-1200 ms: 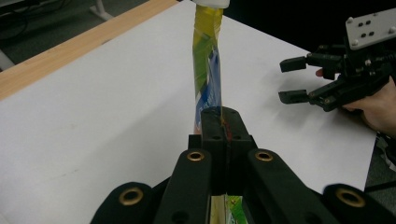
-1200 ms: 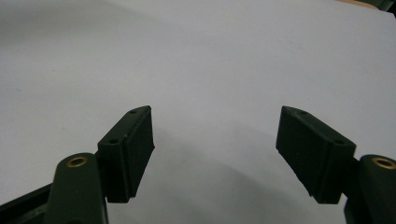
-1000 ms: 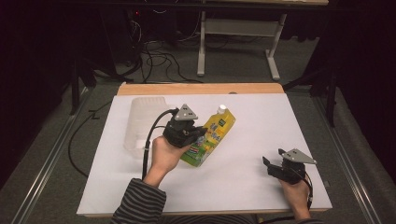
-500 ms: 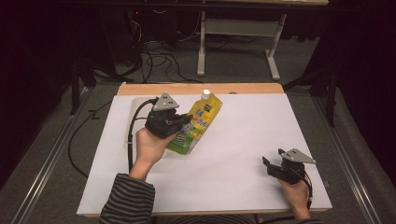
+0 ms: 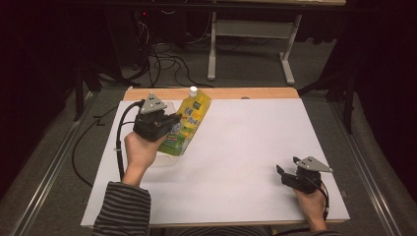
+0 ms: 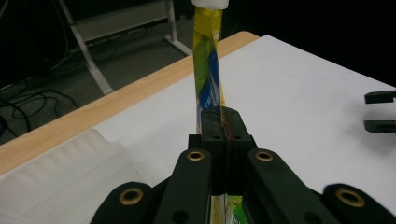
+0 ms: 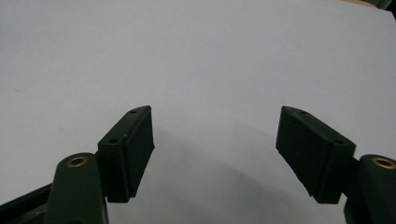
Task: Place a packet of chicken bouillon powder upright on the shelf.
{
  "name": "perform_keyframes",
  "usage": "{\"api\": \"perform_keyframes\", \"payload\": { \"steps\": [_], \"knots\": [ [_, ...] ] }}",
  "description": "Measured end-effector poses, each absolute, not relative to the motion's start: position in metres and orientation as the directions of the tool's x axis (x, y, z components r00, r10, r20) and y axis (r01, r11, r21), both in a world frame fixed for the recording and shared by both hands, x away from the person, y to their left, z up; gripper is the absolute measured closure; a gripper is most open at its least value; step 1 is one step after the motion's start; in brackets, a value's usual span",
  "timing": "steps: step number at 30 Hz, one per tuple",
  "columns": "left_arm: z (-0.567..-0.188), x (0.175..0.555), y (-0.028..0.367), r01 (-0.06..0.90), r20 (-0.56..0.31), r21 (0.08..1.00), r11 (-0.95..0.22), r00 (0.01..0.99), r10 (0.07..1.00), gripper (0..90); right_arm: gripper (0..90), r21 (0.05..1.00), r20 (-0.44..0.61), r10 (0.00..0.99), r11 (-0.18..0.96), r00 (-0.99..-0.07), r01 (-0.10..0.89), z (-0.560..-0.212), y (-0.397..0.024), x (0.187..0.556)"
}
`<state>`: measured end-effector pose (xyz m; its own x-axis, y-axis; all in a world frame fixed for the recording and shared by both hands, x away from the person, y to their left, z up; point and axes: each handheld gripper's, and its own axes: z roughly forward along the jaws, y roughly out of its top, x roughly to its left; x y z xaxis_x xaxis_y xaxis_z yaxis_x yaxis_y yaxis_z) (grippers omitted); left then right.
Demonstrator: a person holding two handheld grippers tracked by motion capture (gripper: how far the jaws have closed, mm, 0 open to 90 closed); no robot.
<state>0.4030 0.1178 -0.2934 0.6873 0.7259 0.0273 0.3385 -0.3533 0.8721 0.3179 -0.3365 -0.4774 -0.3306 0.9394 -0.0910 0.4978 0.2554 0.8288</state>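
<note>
Nearest the camera, the right tongs (image 5: 287,173) were parked low at the near right of the white tabletop (image 5: 246,147), jaws spread wide with nothing between them, just bare sheet seen in the right gripper view. So that side was released and idle, well apart from the action.

Further up on the left, the left tongs (image 5: 169,129) were clenched on a yellow-green drink pouch (image 5: 189,123). In the left gripper view the black pads (image 6: 211,122) were seen pinched tight on the flat body of the pouch, which was presented edge-on and ran straight away from the jaws up to its white cap (image 6: 210,3). So the pouch was held off the sheet, gripped toward its lower half, its long axis pointing away from the hand toward the far wooden edge (image 5: 236,92), cap end farthest.

Just beside and below the held pouch, a clear plastic tray or container (image 6: 56,177) was lying on the tabletop at the far left; its exact shape couldn't be made out.

Judging by that, the pouch looked bound for that container, and the left hand was obviously the nearer one. What the drop would seem to turn on: the container sat below and to the near side of the tongs, so the pouch's long axis would probably need laying down along it.
</note>
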Motion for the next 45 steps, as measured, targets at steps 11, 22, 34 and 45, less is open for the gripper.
{"api": "perform_keyframes", "payload": {
  "steps": [11,22,34,45],
  "knots": [
    [-0.303,0.419,0.133,0.355,0.08,0.852,-0.384,0.636,0.767,90.0,28.5,0.822,-0.12,0.932,0.287,-0.343,0.491,-0.478,-0.333,0.318],
    [-0.328,0.432,0.131,0.322,0.145,0.859,-0.398,0.592,0.792,90.0,28.4,0.821,-0.115,0.936,0.278,-0.333,0.499,-0.478,-0.333,0.317],
    [-0.353,0.429,0.143,0.318,0.106,0.883,-0.346,0.583,0.806,90.0,28.4,0.816,-0.12,0.934,0.286,-0.337,0.503,-0.478,-0.333,0.318],
    [-0.355,0.422,0.164,0.364,0.116,0.846,-0.389,0.587,0.801,89.3,28.4,0.813,-0.115,0.935,0.282,-0.335,0.51,-0.478,-0.333,0.319]
  ]
}}
